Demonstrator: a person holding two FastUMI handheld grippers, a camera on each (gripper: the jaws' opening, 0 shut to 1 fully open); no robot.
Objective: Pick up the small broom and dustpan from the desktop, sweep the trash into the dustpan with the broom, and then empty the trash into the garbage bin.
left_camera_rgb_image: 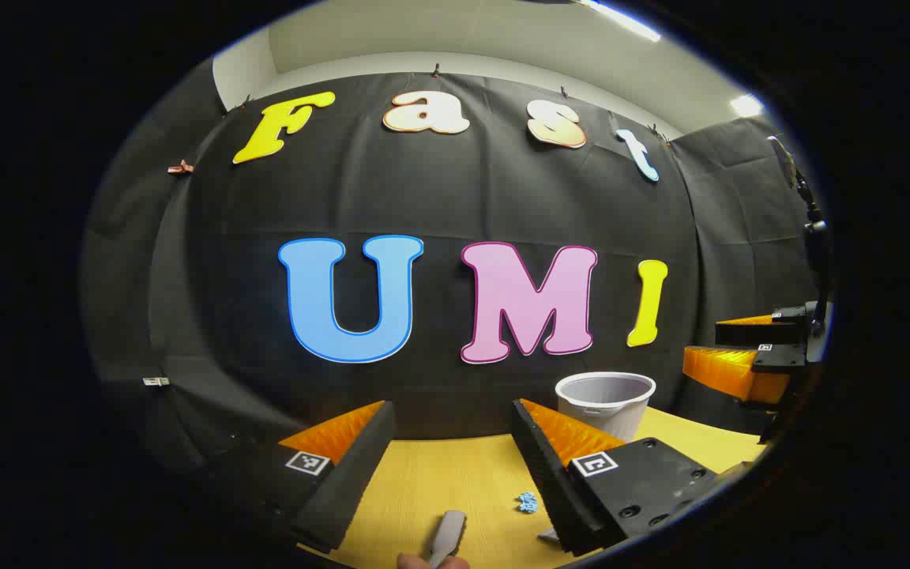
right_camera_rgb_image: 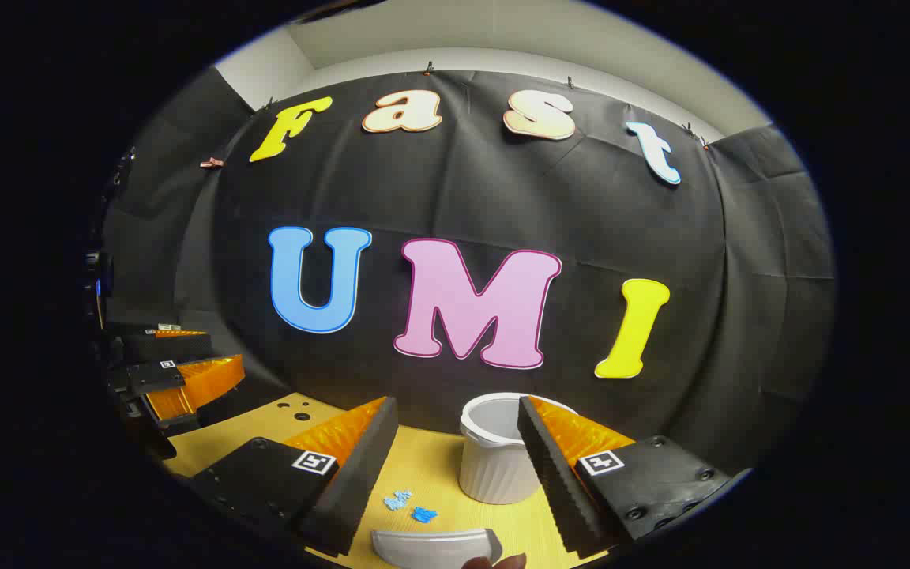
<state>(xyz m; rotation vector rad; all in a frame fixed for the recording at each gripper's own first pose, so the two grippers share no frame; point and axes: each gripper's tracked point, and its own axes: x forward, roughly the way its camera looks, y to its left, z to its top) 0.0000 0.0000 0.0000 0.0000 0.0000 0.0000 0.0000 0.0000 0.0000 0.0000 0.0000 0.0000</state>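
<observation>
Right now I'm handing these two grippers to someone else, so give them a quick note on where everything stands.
Left gripper: open, holding nothing, raised over the yellow desktop.
Right gripper: open, holding nothing, also above the desk.
Broom: what looks like its grey handle lies on the desk just ahead of the left gripper.
Dustpan: white, lying just ahead of the right gripper.
Trash: blue scraps on the desk between the dustpan and the white garbage bin, which stands upright at the back.
Done: nothing yet.
Left: pick up both tools, sweep the scraps in, tip them into the bin.
</observation>
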